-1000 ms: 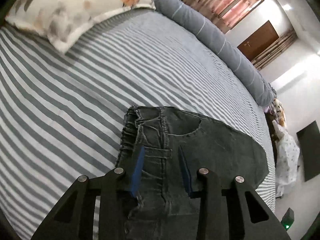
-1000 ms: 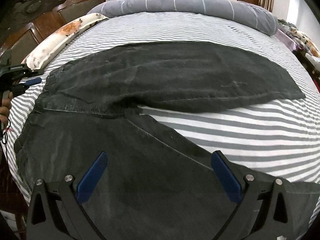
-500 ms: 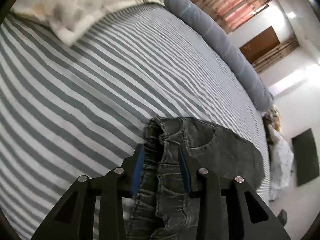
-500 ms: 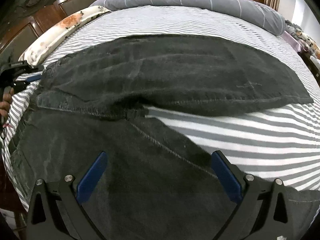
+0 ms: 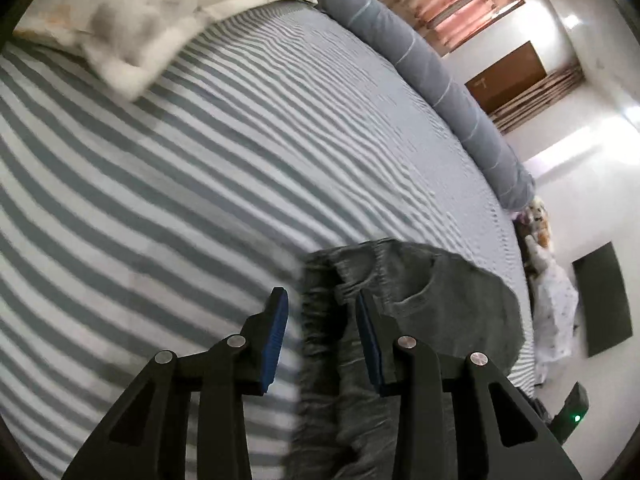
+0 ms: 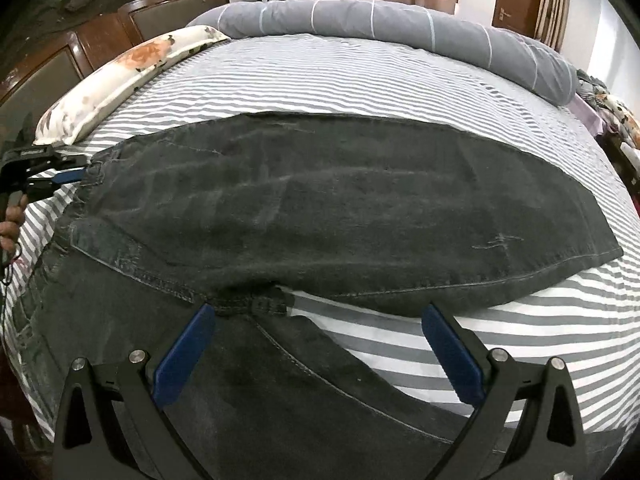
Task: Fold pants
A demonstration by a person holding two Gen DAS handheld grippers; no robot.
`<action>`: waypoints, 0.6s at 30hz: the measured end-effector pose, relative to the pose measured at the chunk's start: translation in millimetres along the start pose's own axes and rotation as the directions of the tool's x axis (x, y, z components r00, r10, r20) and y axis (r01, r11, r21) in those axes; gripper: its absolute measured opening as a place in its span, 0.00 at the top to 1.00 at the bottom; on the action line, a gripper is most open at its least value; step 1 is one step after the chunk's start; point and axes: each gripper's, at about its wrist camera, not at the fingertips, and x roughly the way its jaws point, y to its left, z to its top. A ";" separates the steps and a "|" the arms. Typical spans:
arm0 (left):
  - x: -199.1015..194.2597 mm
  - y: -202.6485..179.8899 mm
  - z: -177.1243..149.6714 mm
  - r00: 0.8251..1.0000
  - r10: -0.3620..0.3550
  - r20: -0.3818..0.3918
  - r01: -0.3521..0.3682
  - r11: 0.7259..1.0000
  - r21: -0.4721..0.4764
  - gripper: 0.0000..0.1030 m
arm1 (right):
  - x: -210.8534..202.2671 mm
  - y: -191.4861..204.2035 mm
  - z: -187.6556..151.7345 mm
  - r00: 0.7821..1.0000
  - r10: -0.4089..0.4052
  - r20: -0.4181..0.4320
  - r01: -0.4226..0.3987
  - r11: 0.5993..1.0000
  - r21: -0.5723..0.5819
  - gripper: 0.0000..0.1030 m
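Dark grey jeans [image 6: 320, 200] lie flat on the striped bed sheet [image 6: 360, 80]. One leg stretches to the right; the other runs under my right gripper toward the bottom right. My right gripper [image 6: 318, 308] stands wide open just above the crotch seam [image 6: 248, 300], with its left fingertip beside the seam. In the left wrist view the gathered waistband [image 5: 328, 320] lies between the fingers of my left gripper [image 5: 320, 294]. The left gripper is open, and a strip of sheet shows between the left pad [image 5: 274, 340] and the cloth. The right wrist view shows the left gripper [image 6: 60, 178] at the waistband corner.
A floral pillow [image 6: 120, 76] lies along the wooden headboard [image 6: 80, 40]. A long grey bolster [image 6: 400, 24] lines the far edge of the bed. A person's hand [image 6: 10, 220] holds the left gripper's handle. A door [image 5: 508, 76] and curtains stand beyond the bed.
The left gripper slid off the top of the pants to the waistband edge, which now sits between its fingers. The right gripper moved forward to the crotch seam. Neither opening changed.
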 end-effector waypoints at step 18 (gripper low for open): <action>42.1 -9.8 18.0 0.984 -0.179 -0.021 0.178 0.984 -0.011 0.51 | 16.4 10.8 9.5 1.000 0.018 -0.001 -0.018 0.999 -0.032 0.00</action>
